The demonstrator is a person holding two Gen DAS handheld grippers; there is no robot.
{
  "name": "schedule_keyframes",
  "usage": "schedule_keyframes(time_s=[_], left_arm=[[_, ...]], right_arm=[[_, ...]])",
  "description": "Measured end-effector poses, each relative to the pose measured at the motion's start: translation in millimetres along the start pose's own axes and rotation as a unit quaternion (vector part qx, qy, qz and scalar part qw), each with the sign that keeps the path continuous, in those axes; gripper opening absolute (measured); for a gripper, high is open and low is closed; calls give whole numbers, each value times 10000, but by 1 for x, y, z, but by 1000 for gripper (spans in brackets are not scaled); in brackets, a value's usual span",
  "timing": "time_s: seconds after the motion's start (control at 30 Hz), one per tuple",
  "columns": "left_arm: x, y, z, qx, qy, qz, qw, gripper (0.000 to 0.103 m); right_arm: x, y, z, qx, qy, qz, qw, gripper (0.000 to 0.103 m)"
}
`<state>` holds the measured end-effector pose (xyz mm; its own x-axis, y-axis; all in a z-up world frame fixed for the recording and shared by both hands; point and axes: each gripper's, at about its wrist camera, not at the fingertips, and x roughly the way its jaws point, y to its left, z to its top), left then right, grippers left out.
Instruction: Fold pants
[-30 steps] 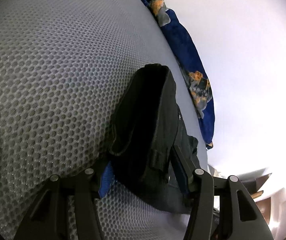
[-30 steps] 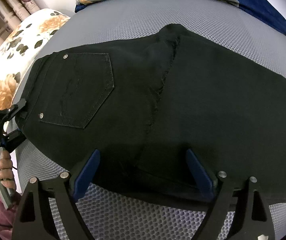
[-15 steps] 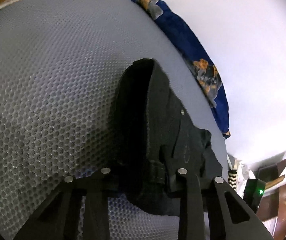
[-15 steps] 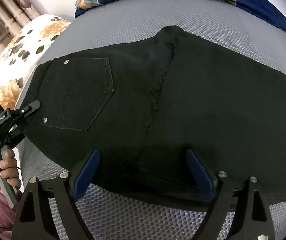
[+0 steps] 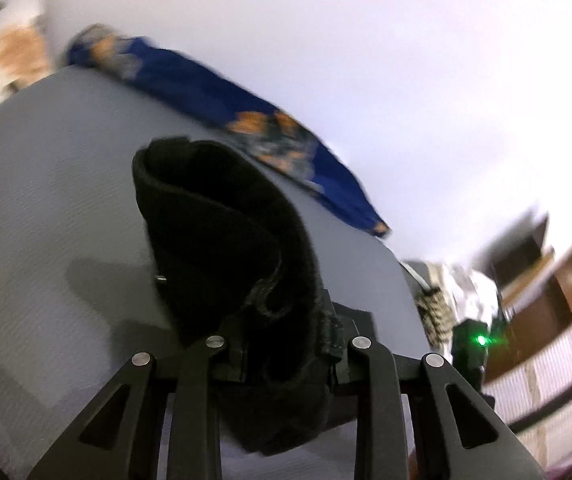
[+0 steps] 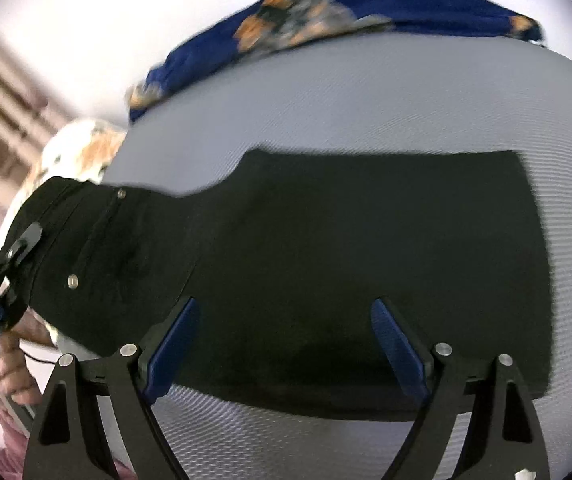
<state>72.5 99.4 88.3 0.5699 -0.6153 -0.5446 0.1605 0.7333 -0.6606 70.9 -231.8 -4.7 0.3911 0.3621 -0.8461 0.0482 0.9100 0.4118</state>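
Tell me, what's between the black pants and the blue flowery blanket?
Only bare grey mesh mattress. In the right wrist view it separates the black pants from the blue flowery blanket, with nothing lying on that strip.

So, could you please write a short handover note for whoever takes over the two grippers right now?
Left gripper: shut on the waistband end of the black pants, which is raised off the grey mesh surface.
Right gripper: open, over the near edge of the pants, gripping nothing.
Pants: mostly flat on the mesh, back pocket up at the left end; blue floral cloth lies along the far edge.
Done: waistband gripped and raised.
Left: probably carry that end over to make the fold, then lay and flatten it.
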Motion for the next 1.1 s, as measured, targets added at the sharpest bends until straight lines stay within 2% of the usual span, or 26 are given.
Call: schedule_keyframes(time_s=[0.2, 0.33, 0.5, 0.7, 0.8, 0.87, 0.93, 0.97, 1.03, 1.1], left_arm=[[74, -68, -10, 756, 653, -432, 9941, 27], [127, -97, -33, 1072, 1188, -574, 9854, 27], [174, -114, -69, 1404, 1770, -464, 9731, 27], [223, -122, -107, 1839, 2263, -18, 9566, 28], [225, -127, -120, 2052, 2316, 114, 9508, 31], [220, -134, -123, 2232, 2338, 193, 9461, 39], [210, -141, -123, 2344, 2423, 84, 9414, 47], [205, -142, -122, 2370, 2413, 32, 9411, 56], [185, -142, -116, 2416, 2275, -143, 9432, 58], [169, -140, -107, 2437, 2108, -165, 9465, 60]], right_arm=[[-33, -53, 11, 611, -431, -48, 9972, 87], [-46, -85, 12, 883, -548, -92, 9945, 87], [-48, -111, 9, 1099, -521, -38, 9926, 87], [-42, -131, 3, 1239, -392, 164, 9914, 87], [-34, -135, 3, 1256, -237, 358, 9911, 87], [-31, -137, 4, 1226, -139, 502, 9911, 87], [-25, -138, 7, 1187, -27, 714, 9904, 86], [-23, -138, 8, 1162, 28, 813, 9899, 86], [-15, -139, 11, 1089, 170, 1078, 9880, 86], [-7, -141, 12, 1042, 327, 1307, 9854, 85]])
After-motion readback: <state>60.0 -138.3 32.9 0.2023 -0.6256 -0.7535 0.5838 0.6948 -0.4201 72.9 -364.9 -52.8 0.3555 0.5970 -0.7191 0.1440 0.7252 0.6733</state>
